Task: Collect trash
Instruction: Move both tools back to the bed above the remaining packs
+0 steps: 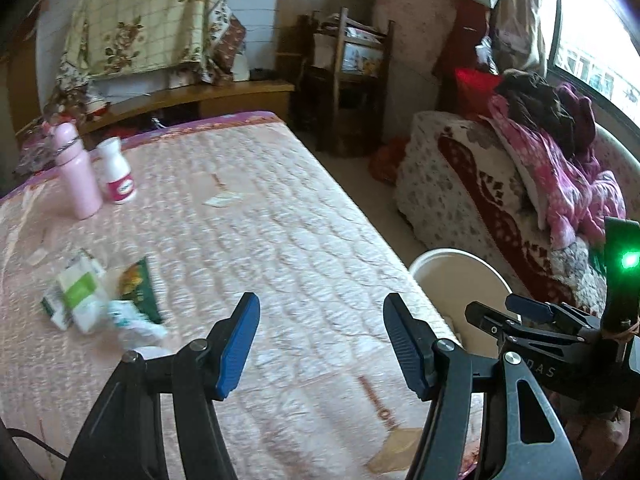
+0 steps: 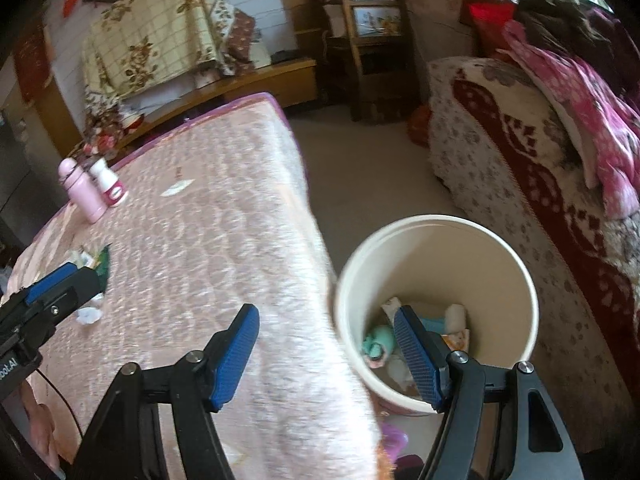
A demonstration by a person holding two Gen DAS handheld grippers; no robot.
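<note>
A bedroom, with a pink quilted bed (image 1: 248, 240) filling the middle and a sofa (image 1: 480, 184) under a patterned throw on the right, piled with pink clothing.

From the left wrist camera, the left gripper (image 1: 320, 344) hangs above the near part of the bed, its blue-padded jaws standing wide with nothing between them. To its left on the quilt lies a heap of trash (image 1: 100, 300): white-and-green cartons, a dark green packet and crumpled paper, their printing too blurred to read. Farther off on the left stand a pink bottle (image 1: 78, 172) and a white jar with a pink label (image 1: 117, 172); the label's writing cannot be made out. A scrap of paper (image 1: 220, 200) lies mid-bed. The cream bucket (image 1: 460, 280) peeks past the bed's right edge, mostly hidden. The right gripper (image 1: 516, 312) enters from the right, faint letters "DAS" on its body.

From the right wrist camera, the right gripper (image 2: 326, 356) is held over the bed's right edge and the bucket (image 2: 400, 240), jaws wide and empty. Inside the bucket lies collected rubbish (image 2: 380, 346), partly hidden behind one finger. The left gripper (image 2: 64, 276) shows at the far left, partly covering the trash heap (image 2: 96, 260); its body is cut off at the edge, lettering ending "ootAI".
</note>
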